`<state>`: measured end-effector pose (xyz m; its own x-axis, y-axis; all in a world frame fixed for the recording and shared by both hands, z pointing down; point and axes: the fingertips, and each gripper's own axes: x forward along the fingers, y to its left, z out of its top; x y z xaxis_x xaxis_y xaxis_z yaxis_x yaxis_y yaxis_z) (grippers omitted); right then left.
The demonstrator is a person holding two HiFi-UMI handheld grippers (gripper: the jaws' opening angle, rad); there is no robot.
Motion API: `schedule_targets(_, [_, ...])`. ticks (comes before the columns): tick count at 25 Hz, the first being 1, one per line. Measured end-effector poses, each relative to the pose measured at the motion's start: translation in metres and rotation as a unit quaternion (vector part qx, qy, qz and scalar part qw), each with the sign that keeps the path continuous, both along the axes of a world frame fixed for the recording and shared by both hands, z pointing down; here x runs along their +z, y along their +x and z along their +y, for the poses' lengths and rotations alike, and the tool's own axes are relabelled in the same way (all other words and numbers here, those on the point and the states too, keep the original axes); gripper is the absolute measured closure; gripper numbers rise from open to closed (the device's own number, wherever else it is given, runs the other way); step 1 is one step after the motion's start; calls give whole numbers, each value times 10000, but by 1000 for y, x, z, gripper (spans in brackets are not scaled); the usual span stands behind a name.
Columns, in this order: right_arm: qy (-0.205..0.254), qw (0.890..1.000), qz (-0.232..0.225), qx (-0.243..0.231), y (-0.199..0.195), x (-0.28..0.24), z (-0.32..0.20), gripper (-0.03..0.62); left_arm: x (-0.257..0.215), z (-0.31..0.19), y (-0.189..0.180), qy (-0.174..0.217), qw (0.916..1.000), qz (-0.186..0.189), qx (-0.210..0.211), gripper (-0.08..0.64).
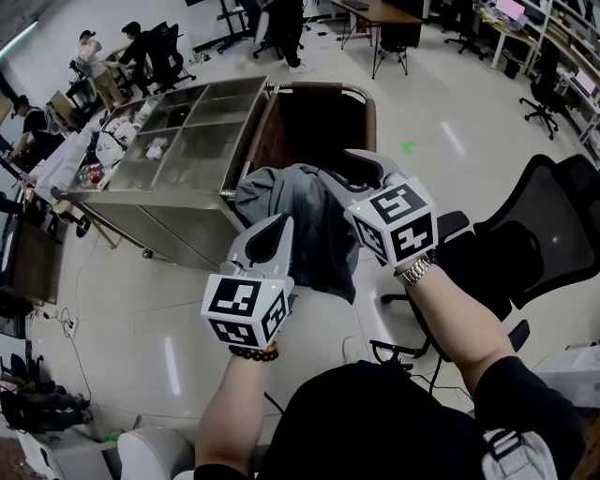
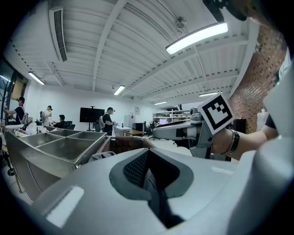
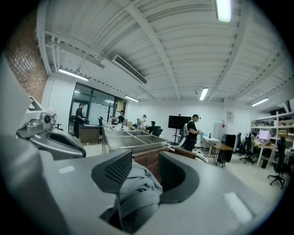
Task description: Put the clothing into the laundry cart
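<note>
Head view: grey garment (image 1: 300, 220) before laundry cart (image 1: 319, 89), office chair (image 1: 548, 234) beside

1 overhead, 2 level; cart (image 1: 319, 87) common

Wide shot of an open workshop: a pale, glossy floor (image 1: 169, 309) throws back the lights, with a small green mark (image 1: 408, 147) far off. A black mesh office chair (image 1: 539, 234) sits near on the right, and a desk (image 1: 380, 14) stands at the far end. Overhead runs a white ribbed ceiling (image 3: 174, 50) with a bright strip light (image 2: 196, 37). There's a brick wall (image 2: 255, 87) on the right, a black screen (image 2: 91, 114) on the far white wall, and tall dark windows (image 3: 92, 108) on the left.
</note>
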<state>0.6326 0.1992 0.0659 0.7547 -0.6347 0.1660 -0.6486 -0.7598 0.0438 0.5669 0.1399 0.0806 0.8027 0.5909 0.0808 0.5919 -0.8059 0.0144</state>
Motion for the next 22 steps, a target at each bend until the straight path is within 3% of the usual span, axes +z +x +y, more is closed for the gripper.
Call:
schedule_targets(9, [136, 9984, 523, 187, -75, -30, -4, 491, -26, 4, -45, -29, 9996, 160, 220, 558])
schedule_targets(15, [248, 9971, 674, 239, -115, -36, -11, 559, -36, 3, -72, -29, 9992, 238, 322, 558])
schedule_targets(22, [188, 9964, 761, 334, -153, -32, -20, 591, -43, 0, -101, -47, 9982, 381, 458, 558])
